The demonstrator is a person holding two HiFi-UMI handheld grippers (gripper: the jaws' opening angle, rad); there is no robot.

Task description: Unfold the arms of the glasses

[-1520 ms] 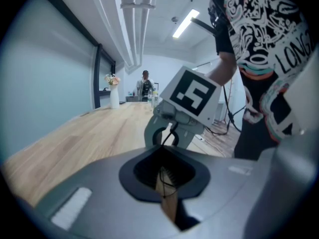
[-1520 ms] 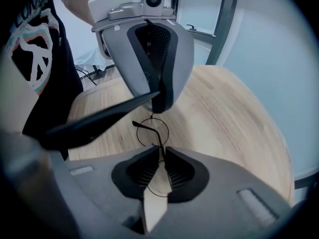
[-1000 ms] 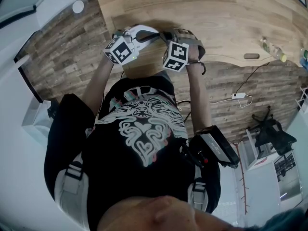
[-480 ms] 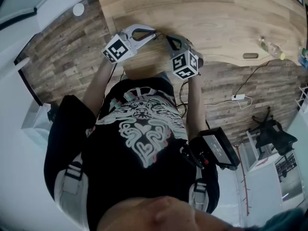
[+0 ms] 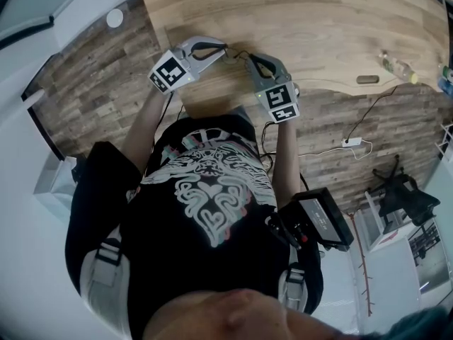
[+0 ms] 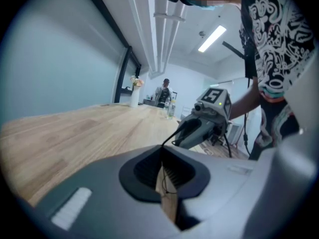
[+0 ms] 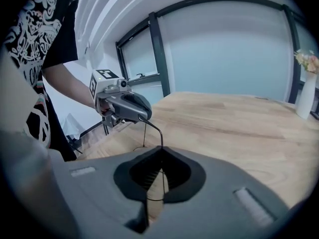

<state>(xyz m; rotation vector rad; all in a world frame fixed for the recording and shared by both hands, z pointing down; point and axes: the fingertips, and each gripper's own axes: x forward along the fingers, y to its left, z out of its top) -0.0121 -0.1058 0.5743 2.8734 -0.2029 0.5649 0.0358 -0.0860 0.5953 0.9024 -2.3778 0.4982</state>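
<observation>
I hold both tools over the near left corner of the bench [image 5: 318, 20], just inside its near edge, with their tips pointing at each other and close together. My left hand-held gripper [image 5: 225, 49] comes in from the left edge side and my right hand-held gripper [image 5: 248, 57] from the near edge side. The glasses [image 7: 161, 133] hang between the 2 tips as a thin dark wire frame.

In the left gripper view, my jaws are clenched on a thin part of the frame, and a fine wire loop shows in the slot between the pads. From there 1 dark arm runs straight up to the tip of the other tool, which faces me.

In the right gripper view, my jaws are likewise clamped on the wire. The wire rises from the slot, bends over and enters the tip of the left tool. A second thin strand drops from that tip toward the wood, and I cannot tell whether it touches the bench. I cannot tell how far the arms are opened.

A white vase [image 7: 305, 103] with flowers stands far off toward the opposite end of the bench. A bottle [image 5: 398, 69] lies near the right end by the near edge.
</observation>
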